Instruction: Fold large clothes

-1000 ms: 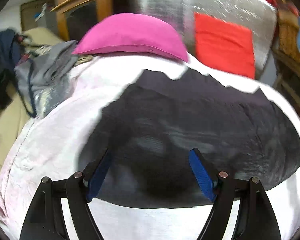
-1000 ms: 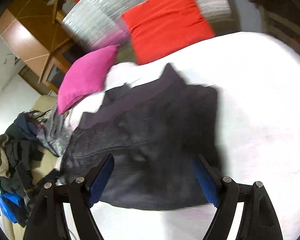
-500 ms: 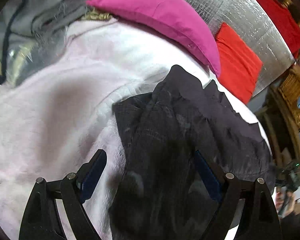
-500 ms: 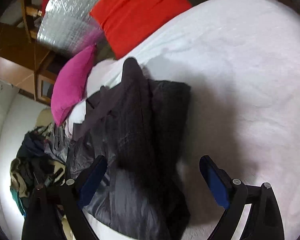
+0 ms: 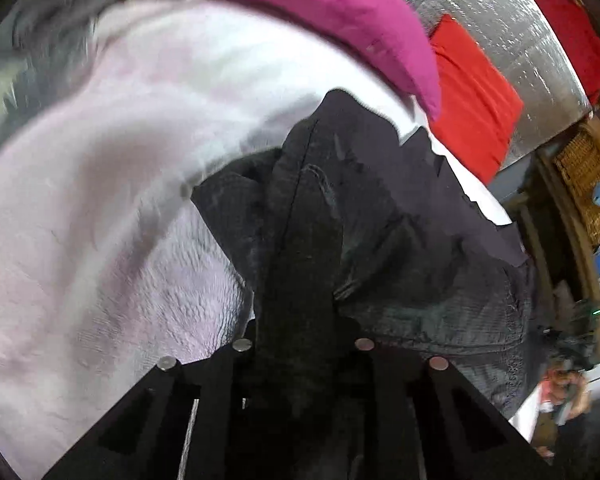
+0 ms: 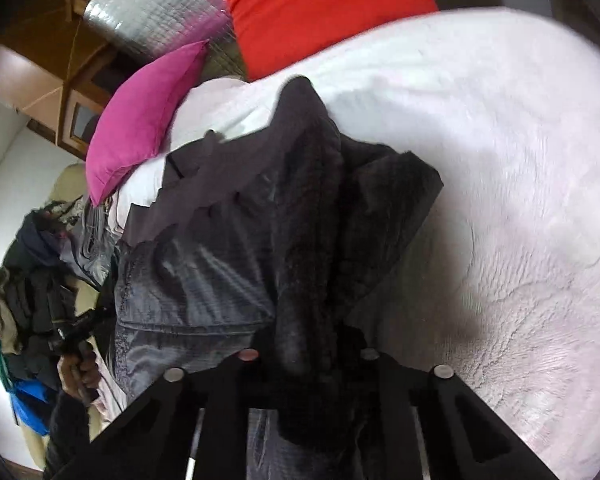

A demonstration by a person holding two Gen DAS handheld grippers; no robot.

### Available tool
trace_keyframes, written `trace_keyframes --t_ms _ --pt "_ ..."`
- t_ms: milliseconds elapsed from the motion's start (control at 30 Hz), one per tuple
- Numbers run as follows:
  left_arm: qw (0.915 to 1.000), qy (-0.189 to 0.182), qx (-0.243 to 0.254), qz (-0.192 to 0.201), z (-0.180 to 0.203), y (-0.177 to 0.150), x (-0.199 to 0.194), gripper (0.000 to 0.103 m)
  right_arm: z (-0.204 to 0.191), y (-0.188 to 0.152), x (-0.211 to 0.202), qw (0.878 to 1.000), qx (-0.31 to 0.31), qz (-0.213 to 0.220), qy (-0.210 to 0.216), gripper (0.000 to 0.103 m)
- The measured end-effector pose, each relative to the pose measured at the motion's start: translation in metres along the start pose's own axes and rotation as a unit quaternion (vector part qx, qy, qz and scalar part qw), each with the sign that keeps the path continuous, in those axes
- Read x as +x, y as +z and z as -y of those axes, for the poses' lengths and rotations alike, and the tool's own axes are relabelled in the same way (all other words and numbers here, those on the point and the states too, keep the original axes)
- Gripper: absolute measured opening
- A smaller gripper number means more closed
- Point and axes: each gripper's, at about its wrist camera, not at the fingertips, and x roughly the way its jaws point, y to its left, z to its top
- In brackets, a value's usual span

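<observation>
Dark garment [image 5: 400,240] bunched on pale pink blanket [image 5: 100,240], below magenta cushion [image 5: 320,8] and red cushion [image 5: 476,96]. Left gripper [image 5: 300,344] closing, jaws nearly together, ridge of the dark fabric pinched between them. Right gripper [image 6: 304,356] likewise closing on a raised fold of the same garment. Fingertip pads hidden under cloth in both wrist views. Heap of clothes [image 6: 28,300] off blanket's left edge.

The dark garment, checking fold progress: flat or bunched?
Bunched: the dark garment rises in a ridge between both closing grippers, left and right.
</observation>
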Motion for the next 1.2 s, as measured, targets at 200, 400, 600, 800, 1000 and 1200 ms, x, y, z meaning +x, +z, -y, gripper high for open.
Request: trace_keyframes --t_ms 200,400,600,800,1000,1200 --pt "0.9982 -0.008 0.028 0.052 0.038 0.0 -0.058 0.014 -0.05 0.01 -0.065 0.997 -0.062 0.042 -0.007 0.012" --pt "0.992 -0.043 0.062 0.101 0.081 -0.028 -0.139 0.014 -0.083 -0.007 -0.147 0.991 -0.105 0.082 -0.01 0.011" --pt "0.9876 -0.08 0.071 0.114 0.085 -0.085 -0.165 0.015 -0.057 -0.074 -0.192 0.99 -0.098 0.101 -0.019 0.011" --pt "0.9997 -0.001 0.024 0.008 0.056 -0.161 -0.083 0.032 0.04 -0.156 -0.123 0.999 0.024 0.023 -0.042 0.029" --pt "0.9947 0.06 0.004 0.083 0.044 -0.171 -0.133 0.07 0.071 -0.187 -0.148 0.992 0.082 0.078 -0.051 0.072" --pt "0.9786 0.107 0.048 0.169 0.084 -0.168 -0.193 0.076 0.016 -0.17 -0.204 0.987 0.046 0.155 -0.007 0.082"
